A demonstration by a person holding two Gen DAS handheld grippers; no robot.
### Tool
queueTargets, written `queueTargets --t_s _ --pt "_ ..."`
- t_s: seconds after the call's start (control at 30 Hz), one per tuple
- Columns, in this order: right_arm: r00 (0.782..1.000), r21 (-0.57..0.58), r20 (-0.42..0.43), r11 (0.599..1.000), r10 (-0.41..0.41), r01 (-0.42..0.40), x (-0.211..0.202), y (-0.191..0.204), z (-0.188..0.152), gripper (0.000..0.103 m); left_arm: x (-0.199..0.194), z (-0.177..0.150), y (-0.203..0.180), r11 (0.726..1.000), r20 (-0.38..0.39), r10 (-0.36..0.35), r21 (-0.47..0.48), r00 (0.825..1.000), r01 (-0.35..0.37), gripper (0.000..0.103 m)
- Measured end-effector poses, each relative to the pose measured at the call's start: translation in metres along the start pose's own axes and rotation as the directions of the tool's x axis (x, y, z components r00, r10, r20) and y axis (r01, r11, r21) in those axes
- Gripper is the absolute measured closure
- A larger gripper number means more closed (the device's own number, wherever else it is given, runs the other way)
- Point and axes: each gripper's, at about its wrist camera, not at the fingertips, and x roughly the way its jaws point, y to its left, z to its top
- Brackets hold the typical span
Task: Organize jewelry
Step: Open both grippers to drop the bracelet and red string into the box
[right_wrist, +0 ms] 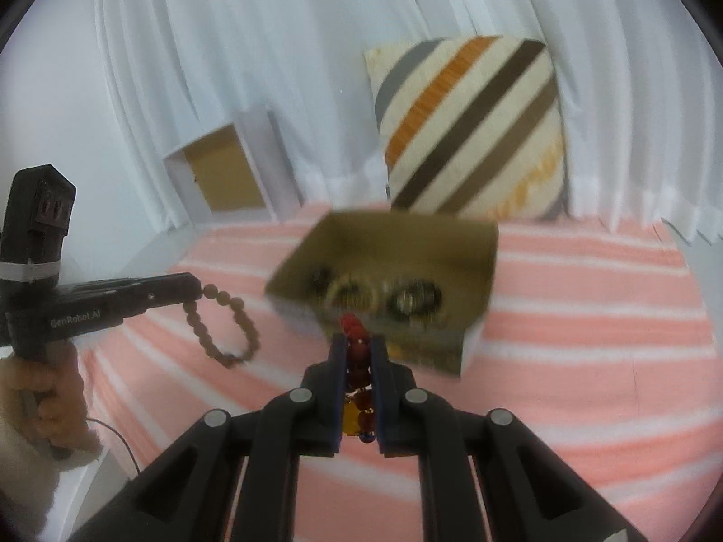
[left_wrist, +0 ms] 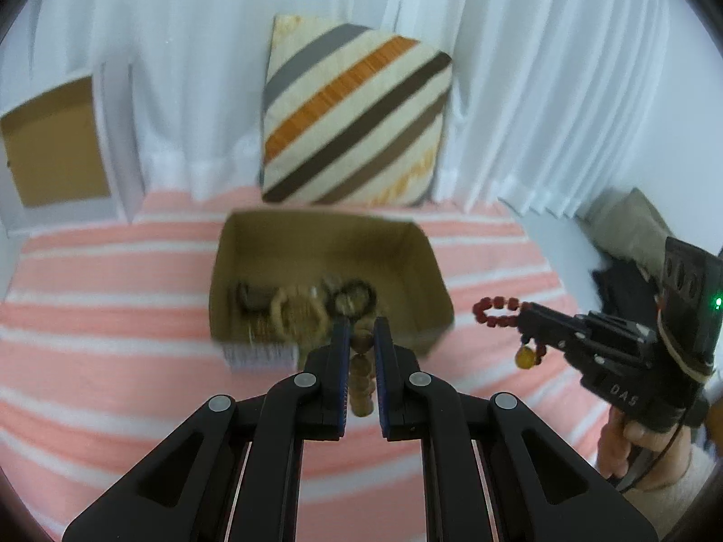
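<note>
Right now two bracelets are hanging in the air just in front of the cardboard box (left_wrist: pixel 325 280), which is sitting on the pink-and-white striped cloth (left_wrist: pixel 113 316) with more rings and bead loops lying in its bottom. The brown bead bracelet (right_wrist: pixel 226 325) is dangling from the left gripper (left_wrist: pixel 361 338), whose jaws are pinched narrow on the strand, and the red bead bracelet (left_wrist: pixel 497 314) with its amber bead is hanging from the right gripper (right_wrist: pixel 359 357), its jaws likewise closed tight on the beads. Both loops are swinging free of the cloth, well apart from each other, near the box's front edge.

To my eye both pieces are being carried to wherever they belong. Doing that well means keeping the grip firm on single beads, letting the loops settle before lowering, and holding the two hands apart so the strands are not tangling.

Behind the box a striped cushion (left_wrist: pixel 357 122) is leaning against the white curtain (left_wrist: pixel 180 67), and a second open white box (left_wrist: pixel 58 144) is standing off to the left.

As for writing, the left tool's side is reading "GenRobot.AI", and the right tool's body is showing letters like "DAS"; the box's white label is too blurred to read.
</note>
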Motion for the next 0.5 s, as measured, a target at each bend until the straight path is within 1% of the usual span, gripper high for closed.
queueTargets --t_s 0.07,0.1,0.13,0.2,0.27,0.37,0.4,0.47,0.5 --pt "1.000 -0.002 0.002 1.000 -0.012 0.012 0.019 -0.005 0.025 0.093 0.013 0.016 0.005 1.000 0.005 0.014 -0.002 1.000 -0.014 0.095" --pt "1.000 0.000 -0.002 1.000 -0.013 0.013 0.026 -0.006 0.032 0.093 0.021 0.024 0.008 1.000 0.004 0.020 -0.005 1.000 -0.020 0.095" --pt "1.000 0.002 -0.019 1.000 -0.017 0.017 0.040 -0.010 0.043 0.093 0.033 0.031 0.012 1.000 0.000 0.026 -0.012 1.000 -0.026 0.095" --pt "0.999 0.010 -0.032 1.000 -0.025 0.026 0.056 -0.016 0.052 0.093 0.050 0.039 0.018 0.999 -0.013 0.032 -0.018 0.999 -0.032 0.095" --pt "0.997 0.015 -0.069 0.999 -0.033 0.034 0.081 -0.023 0.060 0.093 0.068 0.039 0.023 0.999 -0.028 0.047 -0.022 0.998 -0.048 0.095" --pt "0.992 0.021 -0.123 0.999 -0.037 0.040 0.112 -0.033 0.061 0.093 0.097 0.034 0.029 0.997 -0.075 0.064 -0.027 0.995 -0.066 0.093" --pt "0.990 0.031 -0.138 0.999 -0.030 0.035 0.119 -0.036 0.060 0.092 0.104 0.032 0.031 0.997 -0.086 0.074 -0.030 0.993 -0.077 0.090" --pt "0.986 0.053 -0.165 0.998 -0.031 0.040 0.133 -0.041 0.056 0.092 0.113 0.025 0.033 0.995 -0.101 0.097 -0.027 0.990 -0.101 0.063" --pt "0.985 0.054 -0.170 0.997 -0.035 0.045 0.135 -0.043 0.055 0.086 0.114 0.021 0.034 0.993 -0.098 0.109 -0.026 0.989 -0.112 0.035"
